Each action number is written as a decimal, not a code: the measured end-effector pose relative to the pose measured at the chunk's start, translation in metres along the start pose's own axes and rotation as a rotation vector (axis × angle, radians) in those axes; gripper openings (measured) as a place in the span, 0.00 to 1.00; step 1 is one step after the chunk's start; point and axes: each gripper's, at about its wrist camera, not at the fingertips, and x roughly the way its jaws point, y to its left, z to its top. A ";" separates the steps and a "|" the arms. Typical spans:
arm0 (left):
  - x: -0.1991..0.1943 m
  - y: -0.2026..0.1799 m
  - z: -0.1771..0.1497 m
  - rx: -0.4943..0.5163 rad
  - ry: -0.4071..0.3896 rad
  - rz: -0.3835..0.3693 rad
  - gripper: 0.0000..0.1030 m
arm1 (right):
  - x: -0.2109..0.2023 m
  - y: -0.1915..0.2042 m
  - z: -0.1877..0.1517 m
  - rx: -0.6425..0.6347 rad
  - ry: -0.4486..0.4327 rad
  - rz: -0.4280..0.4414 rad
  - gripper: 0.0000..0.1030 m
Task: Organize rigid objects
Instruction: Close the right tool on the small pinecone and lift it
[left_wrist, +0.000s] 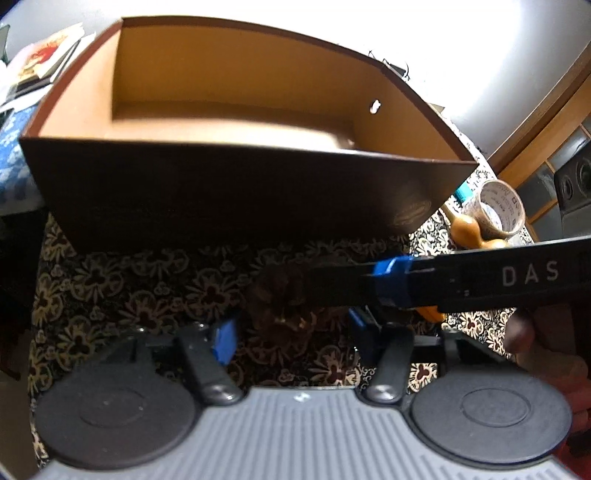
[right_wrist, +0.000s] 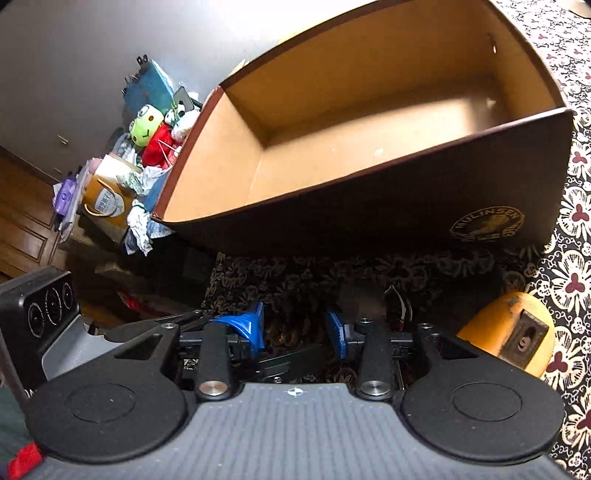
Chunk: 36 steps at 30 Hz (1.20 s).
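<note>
Cardboard box (left_wrist: 229, 192): sitting open on the patterned tabletop (left_wrist: 122, 280), its floor partly hidden behind the near wall.
Left tool (left_wrist: 291, 334): hovering with jaws apart over a dark, blurred lump too murky to identify.
Right tool (right_wrist: 295, 328): jaws standing apart, nothing between them.
Orange object (right_wrist: 491, 325): lying beside the right tool, partly cut off.
Tape roll (left_wrist: 502, 214): resting right of the box, a wooden piece (left_wrist: 465, 225) in front, half hidden.

Open, empty box (left_wrist: 229, 92) straight ahead, its dark near wall (left_wrist: 221, 192) between jaws and interior.
</note>
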 end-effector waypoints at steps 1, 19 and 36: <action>0.002 0.000 0.000 -0.001 0.005 0.000 0.52 | 0.002 0.000 0.000 -0.002 0.006 -0.005 0.22; -0.026 -0.006 -0.001 0.062 -0.039 0.014 0.38 | -0.017 0.017 0.002 -0.144 -0.014 -0.014 0.14; -0.095 -0.050 0.093 0.254 -0.326 -0.013 0.38 | -0.077 0.051 0.092 -0.269 -0.324 0.022 0.13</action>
